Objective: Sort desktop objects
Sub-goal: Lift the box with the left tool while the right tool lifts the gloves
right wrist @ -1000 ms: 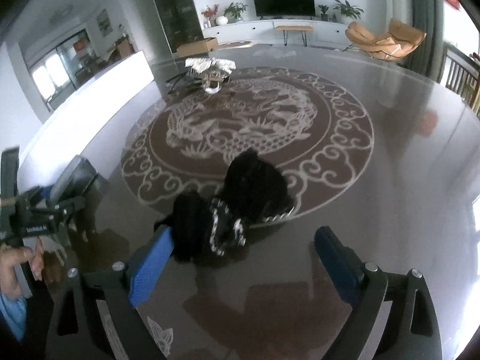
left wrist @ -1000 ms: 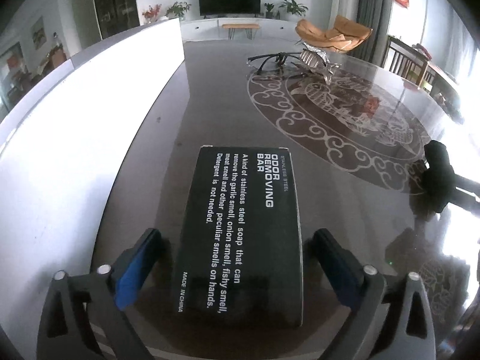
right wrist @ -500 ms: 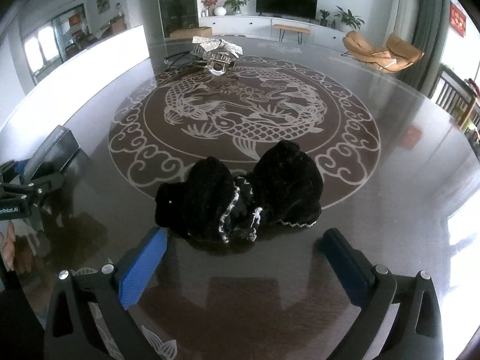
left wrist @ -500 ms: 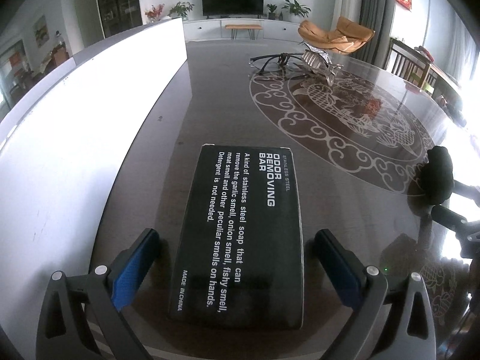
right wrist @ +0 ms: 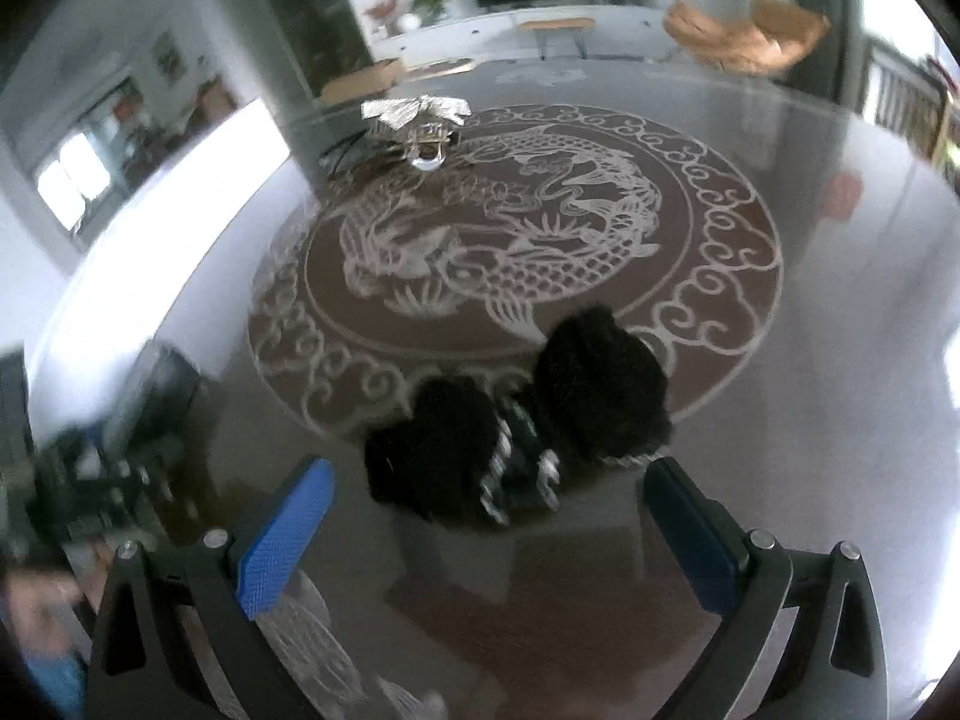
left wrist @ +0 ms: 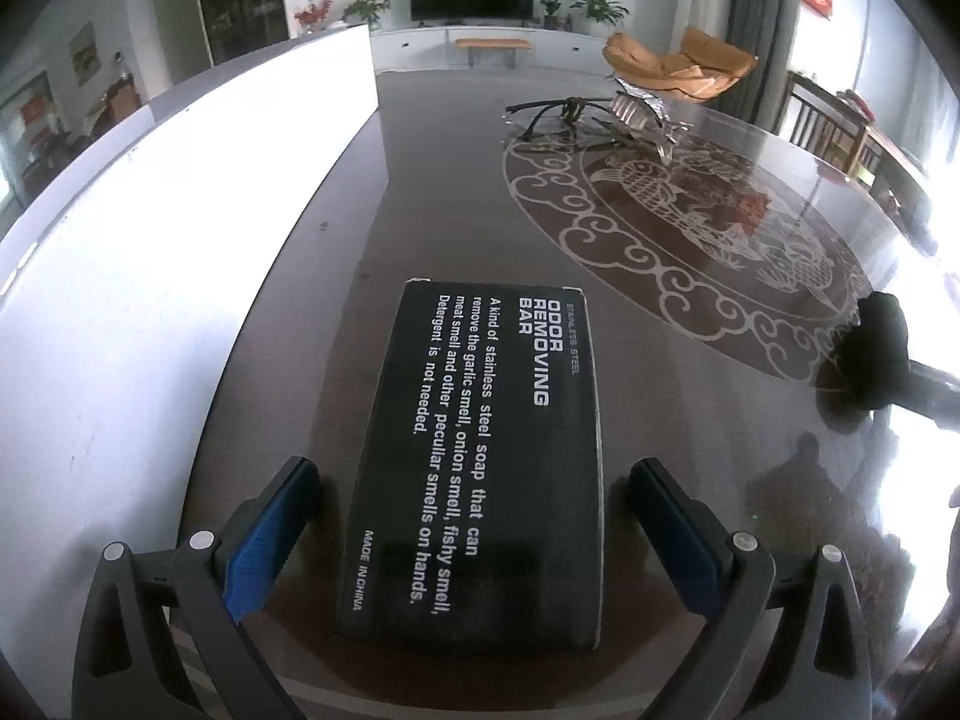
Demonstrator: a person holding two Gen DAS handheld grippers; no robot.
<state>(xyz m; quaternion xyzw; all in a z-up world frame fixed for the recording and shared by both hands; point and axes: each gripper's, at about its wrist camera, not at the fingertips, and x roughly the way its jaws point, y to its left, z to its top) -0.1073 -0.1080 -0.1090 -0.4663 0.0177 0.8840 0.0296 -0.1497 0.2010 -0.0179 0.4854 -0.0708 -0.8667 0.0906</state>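
A black box printed "Odor Removing Bar" (left wrist: 480,456) lies flat on the dark table, lengthwise between the blue pads of my left gripper (left wrist: 474,516). Its jaws stand wide, with a gap on each side of the box. In the right wrist view a black fuzzy hair bow with a beaded knot (right wrist: 522,426) lies at the near rim of the carp medallion (right wrist: 516,240). My right gripper (right wrist: 486,516) hovers just short of it, open wide, nothing between the pads. The bow also shows at the left wrist view's right edge (left wrist: 876,354).
A tall white panel (left wrist: 150,252) walls the table's left side. A silver ornament (left wrist: 642,111) and dark glasses (left wrist: 546,114) sit at the far end of the medallion. The left gripper (right wrist: 78,450) and a hand (right wrist: 36,606) show blurred at the right wrist view's left edge.
The right wrist view has swung and rolled, so the bow now sits centred just ahead of the pads; the picture is blurred. The left gripper and box have barely shifted.
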